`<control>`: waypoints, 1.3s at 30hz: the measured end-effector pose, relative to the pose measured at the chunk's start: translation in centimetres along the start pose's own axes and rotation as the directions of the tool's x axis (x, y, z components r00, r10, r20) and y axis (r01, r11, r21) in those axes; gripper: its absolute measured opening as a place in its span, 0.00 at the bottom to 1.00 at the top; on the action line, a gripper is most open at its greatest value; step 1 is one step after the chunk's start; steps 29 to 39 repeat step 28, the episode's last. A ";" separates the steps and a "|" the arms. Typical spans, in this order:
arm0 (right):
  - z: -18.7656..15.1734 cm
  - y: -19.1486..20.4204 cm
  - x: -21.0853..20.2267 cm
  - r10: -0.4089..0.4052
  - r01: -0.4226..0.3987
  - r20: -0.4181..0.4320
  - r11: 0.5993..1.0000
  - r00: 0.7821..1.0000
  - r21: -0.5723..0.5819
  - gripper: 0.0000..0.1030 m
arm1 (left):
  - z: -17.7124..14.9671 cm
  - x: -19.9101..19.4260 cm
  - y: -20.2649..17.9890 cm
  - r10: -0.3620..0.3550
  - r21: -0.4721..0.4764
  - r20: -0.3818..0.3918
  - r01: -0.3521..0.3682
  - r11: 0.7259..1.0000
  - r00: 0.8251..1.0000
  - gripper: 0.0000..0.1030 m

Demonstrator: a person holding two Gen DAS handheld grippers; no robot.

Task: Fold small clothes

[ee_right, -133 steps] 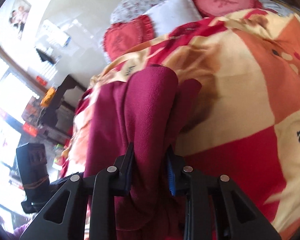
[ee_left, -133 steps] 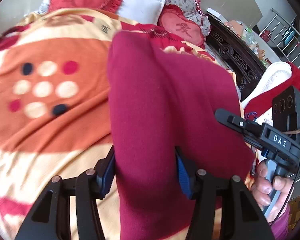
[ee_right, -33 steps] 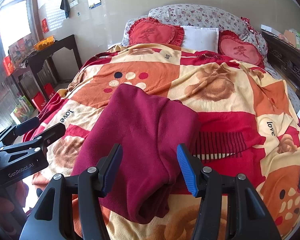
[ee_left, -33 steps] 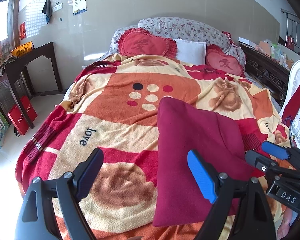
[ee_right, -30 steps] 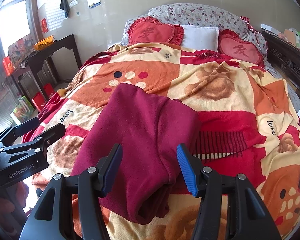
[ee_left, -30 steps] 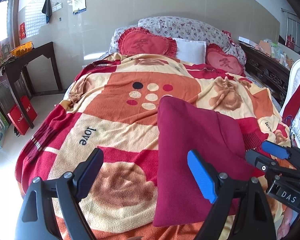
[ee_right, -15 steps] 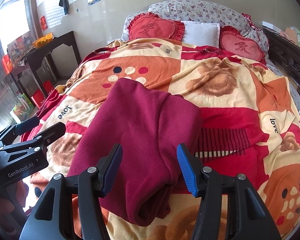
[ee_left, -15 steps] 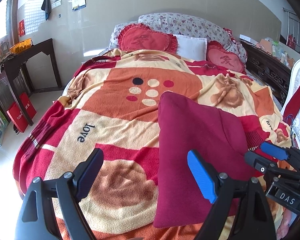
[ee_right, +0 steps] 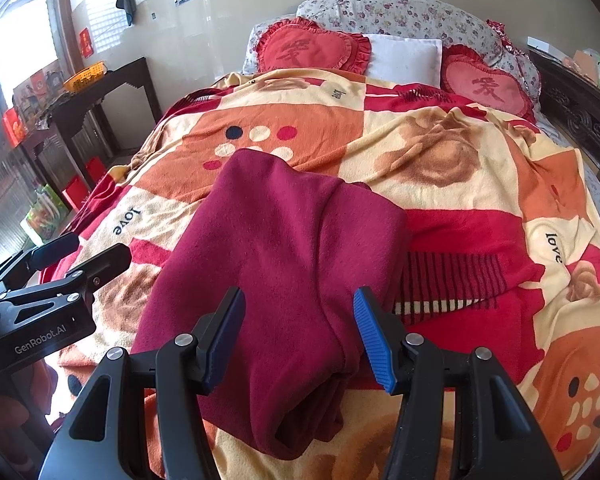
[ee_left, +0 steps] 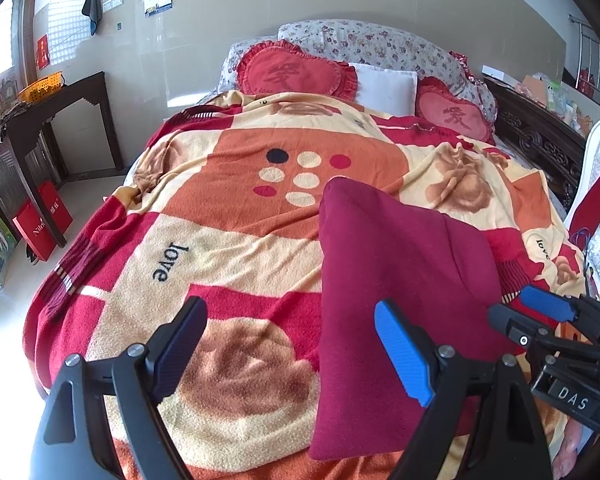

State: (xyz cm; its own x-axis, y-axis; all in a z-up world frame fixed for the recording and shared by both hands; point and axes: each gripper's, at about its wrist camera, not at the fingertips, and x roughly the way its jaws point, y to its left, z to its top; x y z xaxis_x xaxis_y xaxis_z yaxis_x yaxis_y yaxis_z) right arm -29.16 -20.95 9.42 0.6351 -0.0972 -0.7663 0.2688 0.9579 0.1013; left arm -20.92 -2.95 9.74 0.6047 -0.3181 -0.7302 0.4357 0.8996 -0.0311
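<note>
**Folded maroon garment lies on the bed, both grippers free above it**

The bed fills most of both views, covered by a blanket patterned in orange, cream and red with dots and the word "love". At the top of the frame, by the wall, lie two red heart-shaped cushions, a white pillow between them and a floral pillow behind. A dark wooden side table with an orange basket stands at the left edge of the left wrist view.

The maroon garment rests folded on the blanket in the lower middle of the right wrist view and lower right of centre in the left wrist view; its near edge shows stacked layers.

The left gripper is spread wide at the bottom of its frame, above the blanket beside the garment's left edge, holding nothing. The right gripper is partly spread in the lower centre of its frame, with the garment seen between its fingers; its blue pads stand clear of the cloth and pinch nothing.
</note>
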 end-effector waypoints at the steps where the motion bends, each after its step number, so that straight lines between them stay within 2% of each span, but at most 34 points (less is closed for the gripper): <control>1: 0.0 0.0 0.1 0.000 0.000 -0.001 1.000 1.000 0.000 0.38 | 0.0 0.1 0.0 -0.001 -0.002 -0.003 0.001 1.000 1.000 0.86; 16: -0.2 0.3 0.8 0.009 -0.009 -0.022 1.000 1.000 0.003 0.38 | -0.1 0.9 0.0 -0.004 -0.002 -0.026 0.004 1.000 1.000 0.86; 39: -0.3 0.2 1.1 0.012 -0.011 -0.032 1.000 0.999 0.011 0.38 | 0.0 0.8 -0.3 -0.014 0.011 -0.008 0.014 1.000 1.000 0.86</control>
